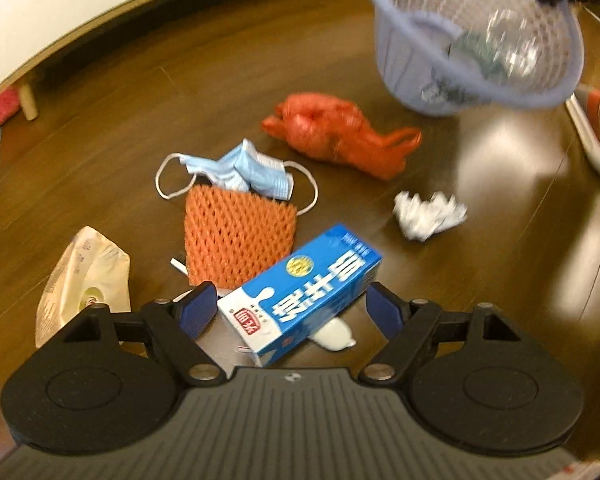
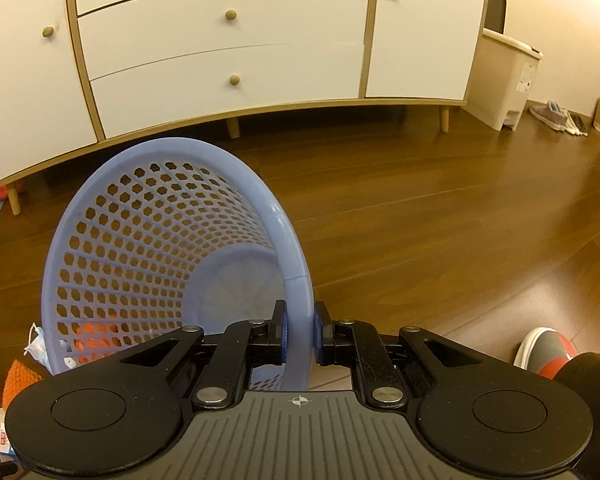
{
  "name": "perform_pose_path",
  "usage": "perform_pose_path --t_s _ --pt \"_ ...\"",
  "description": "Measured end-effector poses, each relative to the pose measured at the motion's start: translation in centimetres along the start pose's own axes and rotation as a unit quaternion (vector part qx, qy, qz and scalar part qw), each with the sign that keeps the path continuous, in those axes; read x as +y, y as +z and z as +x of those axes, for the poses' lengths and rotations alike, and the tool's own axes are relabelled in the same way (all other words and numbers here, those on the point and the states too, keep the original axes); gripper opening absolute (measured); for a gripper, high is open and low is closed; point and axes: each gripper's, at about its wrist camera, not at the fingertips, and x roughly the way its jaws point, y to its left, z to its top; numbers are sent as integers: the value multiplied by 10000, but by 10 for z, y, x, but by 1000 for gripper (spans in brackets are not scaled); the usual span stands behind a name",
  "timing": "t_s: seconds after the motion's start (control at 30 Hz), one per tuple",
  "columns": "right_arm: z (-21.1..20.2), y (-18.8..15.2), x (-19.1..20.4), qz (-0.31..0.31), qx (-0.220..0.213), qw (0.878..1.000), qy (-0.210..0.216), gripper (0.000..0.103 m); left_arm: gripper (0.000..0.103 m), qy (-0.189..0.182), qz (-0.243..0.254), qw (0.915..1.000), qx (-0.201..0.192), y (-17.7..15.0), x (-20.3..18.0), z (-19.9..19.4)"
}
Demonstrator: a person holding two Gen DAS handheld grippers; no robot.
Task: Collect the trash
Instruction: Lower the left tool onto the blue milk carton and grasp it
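Note:
A blue and white milk carton (image 1: pixel 308 292) lies on the dark wooden floor between the fingers of my left gripper (image 1: pixel 292 308), which is open and not pressing on it. Beyond it lie an orange foam net (image 1: pixel 236 236), a blue face mask (image 1: pixel 240 172), a red plastic bag (image 1: pixel 340 136) and crumpled white paper (image 1: pixel 428 214). A beige packet (image 1: pixel 84 280) sits at the left. My right gripper (image 2: pixel 300 336) is shut on the rim of a tilted lilac mesh basket (image 2: pixel 172 240), which also shows blurred as the basket (image 1: pixel 480 40) at the top right of the left wrist view.
A white cabinet (image 2: pixel 220 40) on wooden legs runs along the back wall. A white pedal bin (image 2: pixel 508 80) and shoes (image 2: pixel 556 116) stand at the far right. A person's shoe (image 2: pixel 544 352) is close to my right gripper. A small white object (image 1: pixel 336 334) pokes out under the carton.

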Motion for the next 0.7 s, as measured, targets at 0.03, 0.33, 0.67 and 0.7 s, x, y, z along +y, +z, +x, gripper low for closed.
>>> perform_pose_path --t_s 0.03,0.33,0.67,0.7 --pt "0 -1 -2 19 10 10000 -17 9 78 23 32 10000 39 -1 2 5" --pt "-9 -8 7 -5 0 10000 -60 9 77 -1 346 9992 196 -1 -3 38" --pt "-15 -10 6 -18 24 10000 -21 9 57 41 -104 9986 526 -16 -15 41" --pt "-14 -8 5 -37 19 10000 -14 9 58 65 -261 9984 491 -14 -13 40"
